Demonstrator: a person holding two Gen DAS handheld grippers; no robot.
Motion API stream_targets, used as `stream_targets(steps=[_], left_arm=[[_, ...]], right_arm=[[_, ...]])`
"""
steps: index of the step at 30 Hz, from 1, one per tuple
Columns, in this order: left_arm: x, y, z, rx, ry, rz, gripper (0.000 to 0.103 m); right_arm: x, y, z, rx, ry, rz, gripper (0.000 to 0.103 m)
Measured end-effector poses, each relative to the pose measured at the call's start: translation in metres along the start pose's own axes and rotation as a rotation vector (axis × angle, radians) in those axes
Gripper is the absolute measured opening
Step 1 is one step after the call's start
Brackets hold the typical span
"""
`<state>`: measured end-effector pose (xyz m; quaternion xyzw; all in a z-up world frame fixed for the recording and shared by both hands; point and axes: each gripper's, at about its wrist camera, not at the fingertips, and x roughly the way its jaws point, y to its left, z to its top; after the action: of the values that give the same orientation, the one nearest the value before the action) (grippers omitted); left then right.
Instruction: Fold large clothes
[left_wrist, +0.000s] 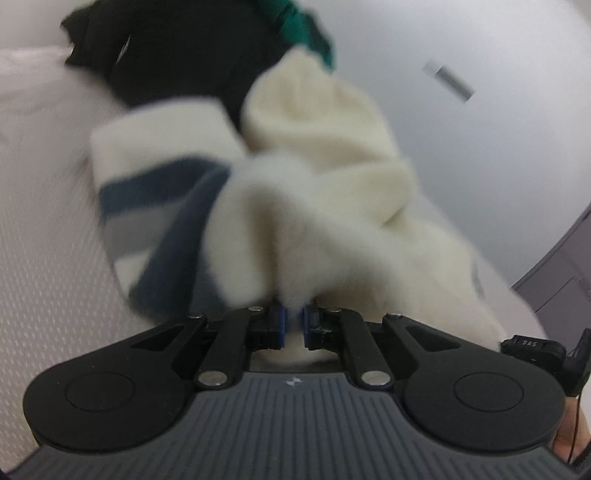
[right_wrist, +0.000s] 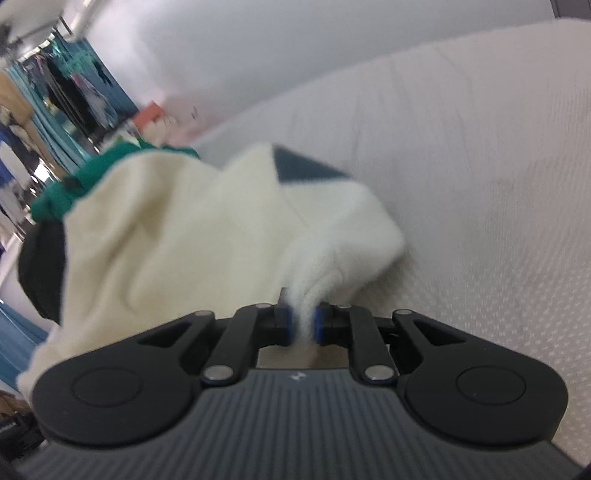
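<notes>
A cream fleece garment (left_wrist: 325, 177) with navy and grey stripes lies bunched on a pale quilted mattress (left_wrist: 44, 258). My left gripper (left_wrist: 293, 325) is shut on a fold of its cream fabric, which bulges out just beyond the blue pads. In the right wrist view the same cream garment (right_wrist: 177, 236) shows a navy patch at its far corner. My right gripper (right_wrist: 303, 325) is shut on another pinch of that fleece. Both views are blurred by motion.
A black garment (left_wrist: 177, 48) and a green one (left_wrist: 306, 29) lie behind the cream one. A white wall (left_wrist: 480, 129) rises beyond the mattress (right_wrist: 480, 221). A rack of hanging clothes (right_wrist: 55, 92) stands far left. A grey cabinet (left_wrist: 561, 266) sits at right.
</notes>
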<state>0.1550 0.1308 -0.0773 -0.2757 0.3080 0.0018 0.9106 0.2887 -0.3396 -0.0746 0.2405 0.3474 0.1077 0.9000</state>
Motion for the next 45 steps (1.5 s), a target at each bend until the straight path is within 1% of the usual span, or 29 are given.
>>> stream_targets(steps=[2,6,8,11,12,13,14,15,16,17,18,19,20,22,23,25,28,31,35,40,43,45], left_arm=[[0.013,0.003,-0.003,-0.008,0.034,0.023,0.01],[0.02,0.001,-0.005,0.009,0.032,0.035,0.01],[0.019,0.001,-0.005,0.008,0.029,0.033,0.01],[0.015,0.0,-0.003,0.006,0.03,0.03,0.01],[0.011,-0.001,-0.003,0.011,0.029,0.03,0.015],[0.008,-0.002,-0.003,0.018,0.028,0.034,0.022],[0.005,-0.004,-0.004,0.025,0.03,0.039,0.025],[0.001,-0.005,-0.005,0.031,0.03,0.041,0.03],[-0.003,-0.006,-0.005,0.035,0.03,0.042,0.037],[-0.008,-0.007,-0.006,0.038,0.03,0.045,0.042],[-0.013,-0.008,-0.007,0.042,0.026,0.049,0.051],[-0.02,-0.008,-0.009,0.048,0.02,0.055,0.058],[-0.027,-0.009,-0.01,0.057,0.013,0.065,0.059],[-0.043,-0.011,-0.014,0.066,0.001,0.067,0.065],[-0.052,-0.011,-0.016,0.063,-0.003,0.066,0.068],[-0.067,-0.012,-0.018,0.061,-0.023,0.059,0.073],[-0.09,-0.016,-0.024,0.072,-0.055,0.053,0.074],[-0.103,-0.024,-0.028,0.097,-0.068,0.04,0.074],[-0.102,-0.036,-0.034,0.133,-0.05,0.026,0.074],[-0.09,-0.039,-0.04,0.131,0.004,-0.005,0.073],[-0.085,-0.04,-0.041,0.129,0.019,-0.012,0.073],[-0.084,-0.043,-0.043,0.138,0.024,-0.02,0.073]], right_arm=[[0.011,-0.008,-0.004,0.007,0.02,-0.008,0.015],[0.017,-0.007,-0.005,-0.002,0.006,-0.003,0.016],[0.015,-0.007,-0.008,0.0,0.005,-0.007,0.018],[0.009,-0.001,-0.011,-0.034,0.0,-0.035,0.019],[0.005,0.002,-0.013,-0.058,0.0,-0.051,0.019],[0.003,0.008,-0.015,-0.079,0.0,-0.065,0.021],[-0.001,0.012,-0.017,-0.102,0.001,-0.083,0.026],[-0.005,0.015,-0.019,-0.122,0.002,-0.094,0.029],[-0.008,0.017,-0.022,-0.136,0.002,-0.098,0.034],[-0.012,0.018,-0.024,-0.148,0.0,-0.101,0.039],[-0.018,0.02,-0.026,-0.159,-0.005,-0.1,0.042],[-0.024,0.022,-0.027,-0.169,-0.012,-0.097,0.05],[-0.03,0.023,-0.029,-0.177,-0.02,-0.091,0.061],[-0.043,0.026,-0.032,-0.188,-0.041,-0.074,0.073],[-0.05,0.028,-0.033,-0.197,-0.053,-0.061,0.077],[-0.06,0.033,-0.035,-0.221,-0.072,-0.049,0.078],[-0.077,0.045,-0.042,-0.281,-0.109,-0.031,0.078],[-0.09,0.054,-0.052,-0.326,-0.128,-0.001,0.078],[-0.098,0.073,-0.067,-0.396,-0.132,0.038,0.078],[-0.1,0.099,-0.09,-0.535,-0.112,0.097,0.078],[-0.093,0.112,-0.103,-0.6,-0.074,0.137,0.078],[-0.084,0.119,-0.111,-0.645,-0.042,0.134,0.078]])
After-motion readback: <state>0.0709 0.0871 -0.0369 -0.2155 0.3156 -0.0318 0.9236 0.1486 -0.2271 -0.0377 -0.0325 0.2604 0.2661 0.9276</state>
